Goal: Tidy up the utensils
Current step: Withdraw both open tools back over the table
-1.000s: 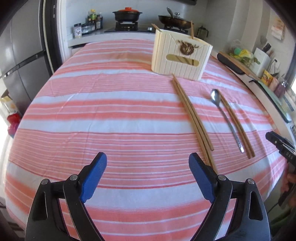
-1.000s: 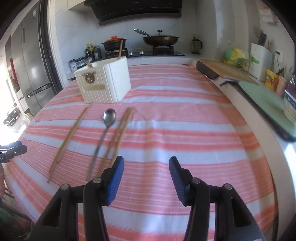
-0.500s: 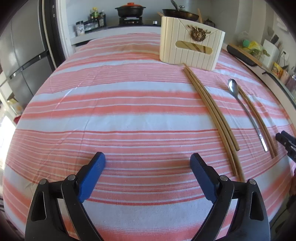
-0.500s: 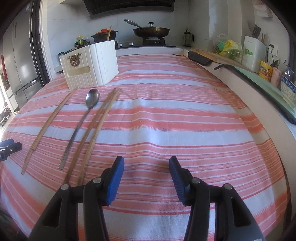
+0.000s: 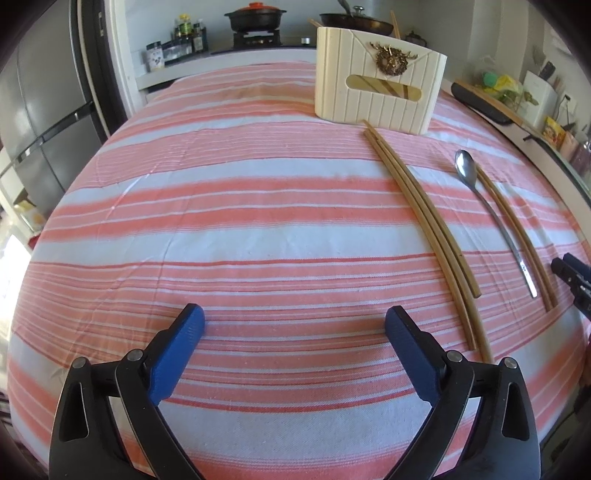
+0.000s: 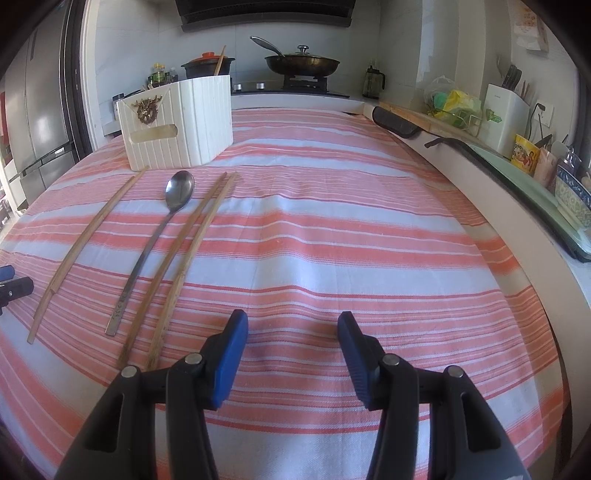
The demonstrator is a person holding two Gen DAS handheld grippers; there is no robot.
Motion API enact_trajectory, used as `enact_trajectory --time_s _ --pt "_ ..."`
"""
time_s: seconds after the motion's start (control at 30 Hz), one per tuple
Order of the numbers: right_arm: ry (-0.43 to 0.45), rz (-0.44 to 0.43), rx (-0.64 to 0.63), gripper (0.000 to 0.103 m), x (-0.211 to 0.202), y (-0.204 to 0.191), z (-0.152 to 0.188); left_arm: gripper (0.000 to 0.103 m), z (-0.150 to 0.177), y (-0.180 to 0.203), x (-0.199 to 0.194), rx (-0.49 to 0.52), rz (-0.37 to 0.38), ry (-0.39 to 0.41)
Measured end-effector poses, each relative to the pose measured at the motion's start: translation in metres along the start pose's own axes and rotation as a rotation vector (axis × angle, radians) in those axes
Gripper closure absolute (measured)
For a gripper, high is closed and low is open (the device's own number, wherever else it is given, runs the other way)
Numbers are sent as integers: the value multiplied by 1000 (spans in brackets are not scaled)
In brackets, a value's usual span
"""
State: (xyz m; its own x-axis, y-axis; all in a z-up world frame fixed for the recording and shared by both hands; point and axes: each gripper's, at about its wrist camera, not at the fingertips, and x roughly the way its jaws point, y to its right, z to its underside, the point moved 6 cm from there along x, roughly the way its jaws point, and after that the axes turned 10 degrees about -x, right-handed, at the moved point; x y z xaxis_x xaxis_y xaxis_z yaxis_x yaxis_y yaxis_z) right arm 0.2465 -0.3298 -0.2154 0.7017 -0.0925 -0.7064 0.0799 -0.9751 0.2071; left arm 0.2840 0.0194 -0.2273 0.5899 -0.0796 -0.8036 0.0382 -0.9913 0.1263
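A cream ribbed utensil holder [image 5: 380, 88] [image 6: 177, 122] stands at the far side of the striped tablecloth, with chopsticks sticking out of it. In front of it lie wooden chopsticks [image 5: 424, 229] [image 6: 79, 243], a metal spoon [image 5: 491, 218] [image 6: 151, 243] and another chopstick pair [image 5: 517, 236] [image 6: 184, 254]. My left gripper [image 5: 293, 325] is open and empty, low over the cloth, left of the chopsticks. My right gripper [image 6: 291, 328] is open and empty, just right of the chopstick pair's near ends.
The red and white striped tablecloth [image 5: 221, 206] covers the table. A stove with a pot [image 5: 255, 18] and a pan [image 6: 301, 62] is behind. A counter with a cutting board [image 6: 417, 114], a knife block [image 6: 506, 110] and cups runs along the right.
Both grippers have moved forward and lower toward the table. The utensils and the holder now look closer. Both stay open.
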Motion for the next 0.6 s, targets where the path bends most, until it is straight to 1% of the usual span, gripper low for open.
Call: enact_trajectory --time_s 0.47,0.6 --pt "2 14 -13 52 -1 -1 0 3 0 1 1 -2 4 -2" --pt "3 16 -15 52 -1 -1 0 3 -4 0 -1 -43 18 2"
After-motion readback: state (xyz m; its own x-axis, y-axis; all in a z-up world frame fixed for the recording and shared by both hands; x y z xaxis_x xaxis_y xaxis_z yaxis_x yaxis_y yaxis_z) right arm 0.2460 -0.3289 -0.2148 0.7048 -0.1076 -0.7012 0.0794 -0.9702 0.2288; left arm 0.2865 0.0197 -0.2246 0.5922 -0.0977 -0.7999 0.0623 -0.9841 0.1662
